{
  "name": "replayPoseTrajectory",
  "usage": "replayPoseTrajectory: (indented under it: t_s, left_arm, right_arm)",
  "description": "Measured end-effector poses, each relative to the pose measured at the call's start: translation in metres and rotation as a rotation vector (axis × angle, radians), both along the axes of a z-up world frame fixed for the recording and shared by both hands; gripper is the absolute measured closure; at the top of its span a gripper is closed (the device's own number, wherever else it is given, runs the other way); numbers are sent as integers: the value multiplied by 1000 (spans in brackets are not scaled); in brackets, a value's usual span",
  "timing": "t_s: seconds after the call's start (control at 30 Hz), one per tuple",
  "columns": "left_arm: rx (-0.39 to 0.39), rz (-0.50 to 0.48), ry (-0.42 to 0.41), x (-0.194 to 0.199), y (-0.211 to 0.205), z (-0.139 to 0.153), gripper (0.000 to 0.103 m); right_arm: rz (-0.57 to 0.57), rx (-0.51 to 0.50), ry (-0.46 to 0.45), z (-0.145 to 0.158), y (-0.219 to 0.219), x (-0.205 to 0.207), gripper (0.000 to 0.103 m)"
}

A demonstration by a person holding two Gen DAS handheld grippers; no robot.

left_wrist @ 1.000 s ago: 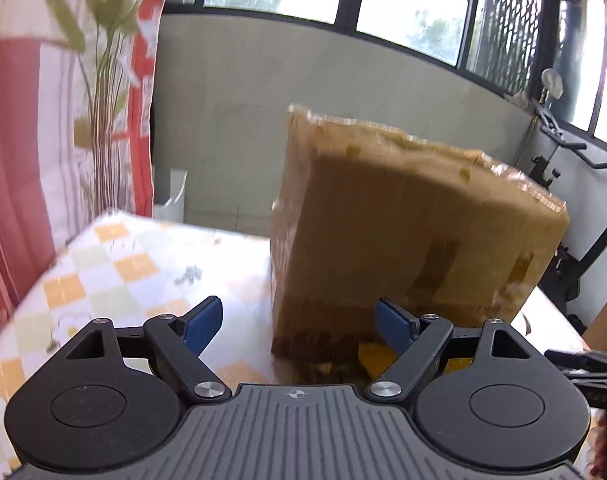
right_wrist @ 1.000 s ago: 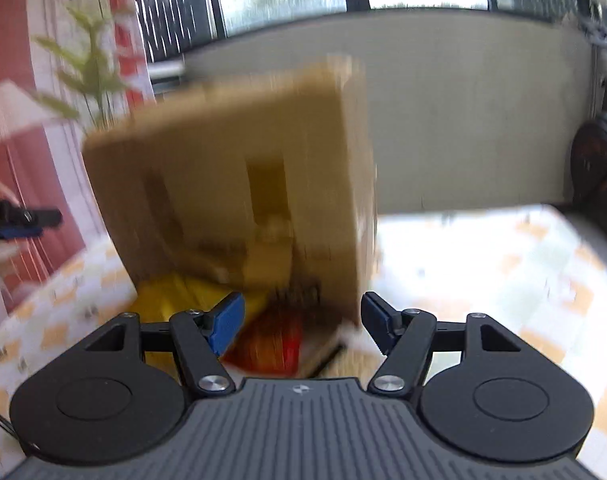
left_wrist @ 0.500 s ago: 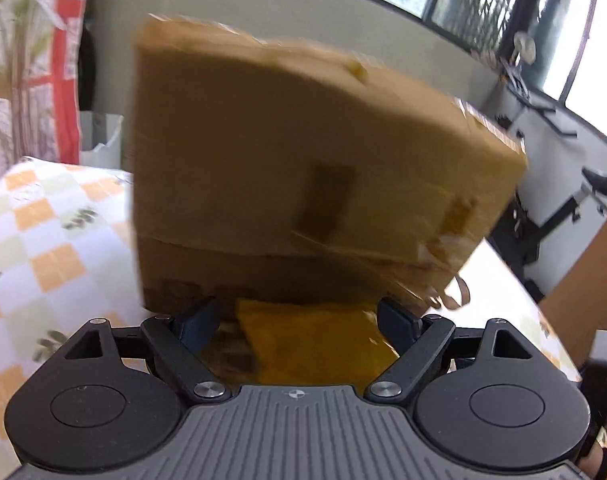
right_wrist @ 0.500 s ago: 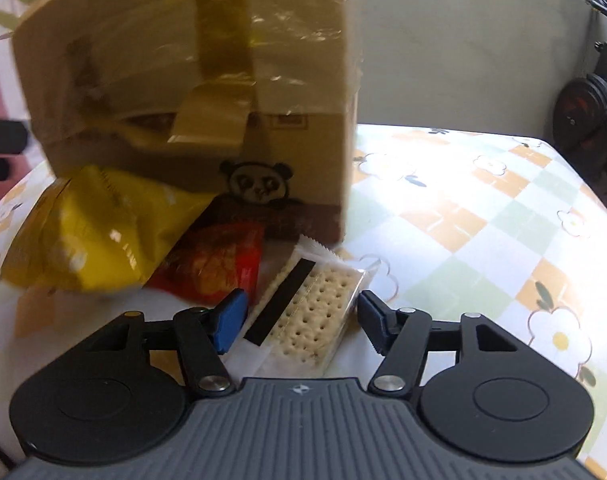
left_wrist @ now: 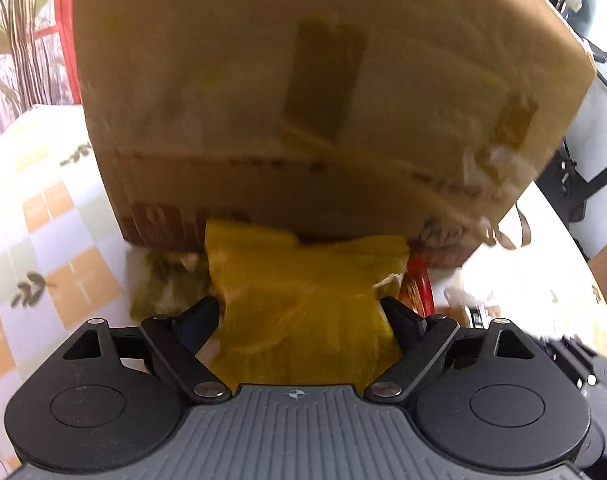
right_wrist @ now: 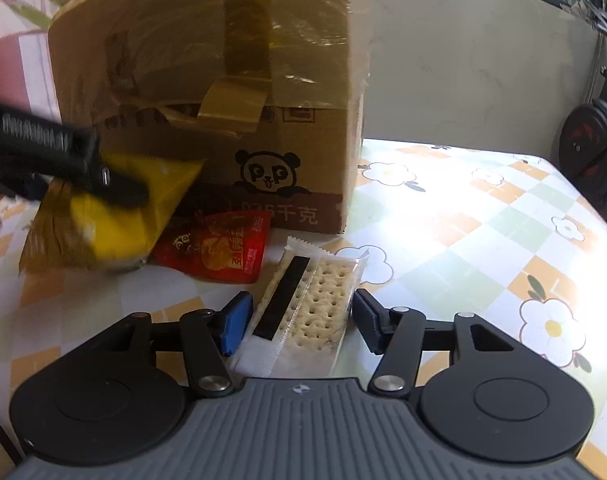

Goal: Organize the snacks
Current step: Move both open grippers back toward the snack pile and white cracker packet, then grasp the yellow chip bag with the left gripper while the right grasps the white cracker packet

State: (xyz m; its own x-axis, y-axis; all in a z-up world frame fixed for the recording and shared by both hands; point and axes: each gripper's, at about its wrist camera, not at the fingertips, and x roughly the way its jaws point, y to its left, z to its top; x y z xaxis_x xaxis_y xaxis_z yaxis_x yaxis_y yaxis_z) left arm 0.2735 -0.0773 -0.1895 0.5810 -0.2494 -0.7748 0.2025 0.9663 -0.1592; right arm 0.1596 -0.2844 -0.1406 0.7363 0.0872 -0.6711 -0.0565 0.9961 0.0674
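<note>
Cracker packet [right_wrist: 303, 308] between open right tongs [right_wrist: 299, 322]

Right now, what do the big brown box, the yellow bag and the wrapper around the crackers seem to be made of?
The big brown box looks like corrugated cardboard, matte, with glossy tape strips across it. The yellow bag seems thin plastic film: it crumples and shines softly. The wrapper around the crackers looks like clear plastic with white sealed ends, since the dotted crackers show through it.

Blurred cardboard box [left_wrist: 303, 100] hides yellow bag's [left_wrist: 303, 312] far end.
</note>
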Motion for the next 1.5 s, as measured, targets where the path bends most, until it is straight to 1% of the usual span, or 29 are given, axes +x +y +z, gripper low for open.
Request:
replayPoseTrajectory:
  t_s: [0.03, 0.1, 0.17, 0.3, 0.37, 0.47, 0.53, 0.6, 0.7, 0.77, 0.97, 1.2, 1.27, 1.3, 1.33, 1.4, 1.5]
  left_arm:
    - [-2, 8, -3, -4, 0, -1, 18]
    - [8, 58, -25, -15, 3, -3, 20]
    - [12, 71, -35, -28, 5, -4, 22]
    - [21, 119, -52, -48, 22, -3, 23]
    - [18, 156, -77, -58, 35, 2, 23]
    - [25, 192, -123, -69, 53, 6, 23]
    - [48, 211, -131, -70, 58, 8, 23]
    - [69, 238, -118, -70, 65, 3, 23]
    - [78, 277, -89, -71, 73, -2, 23]
    - [81, 293, -89, -70, 76, -2, 23]
    - [83, 289, -104, -68, 74, -4, 22]
    - [22, 282, -100, -74, 78, -9, 21]
    - [-1, 276, -77, -73, 79, -12, 22]
    - [-19, 272, -57, -72, 80, -15, 25]
    - [-31, 272, -45, -71, 81, -18, 26]
    - [-26, 266, -56, -73, 81, -19, 26]
    - [-45, 261, -63, -75, 84, -20, 28]
  right_arm:
    - [-3, 12, -2, 0, -2, -1, 46]
    - [-8, 34, -5, 1, -6, -2, 47]
    - [-12, 58, -8, 2, -10, -4, 48]
    - [-15, 95, -15, 3, -16, -7, 49]
    - [-15, 102, -16, 4, -18, -8, 49]
    - [-13, 98, -18, 3, -16, -7, 50]
    - [2, 85, -19, 2, -13, -7, 50]
    - [28, 64, -17, 0, -8, -4, 50]
    - [72, 29, -10, -1, 1, -3, 50]
    - [89, 8, -9, -1, 5, -3, 50]
    - [105, -36, -3, -4, 12, -1, 49]
    - [108, -57, -3, -5, 15, -2, 48]
    - [107, -57, -3, -5, 15, -2, 48]
    - [107, -56, -4, -5, 15, -1, 48]
    - [107, -55, -4, -6, 15, -1, 48]
    - [108, -56, -4, -6, 15, -1, 48]
    - [108, -61, -4, -7, 15, -1, 48]
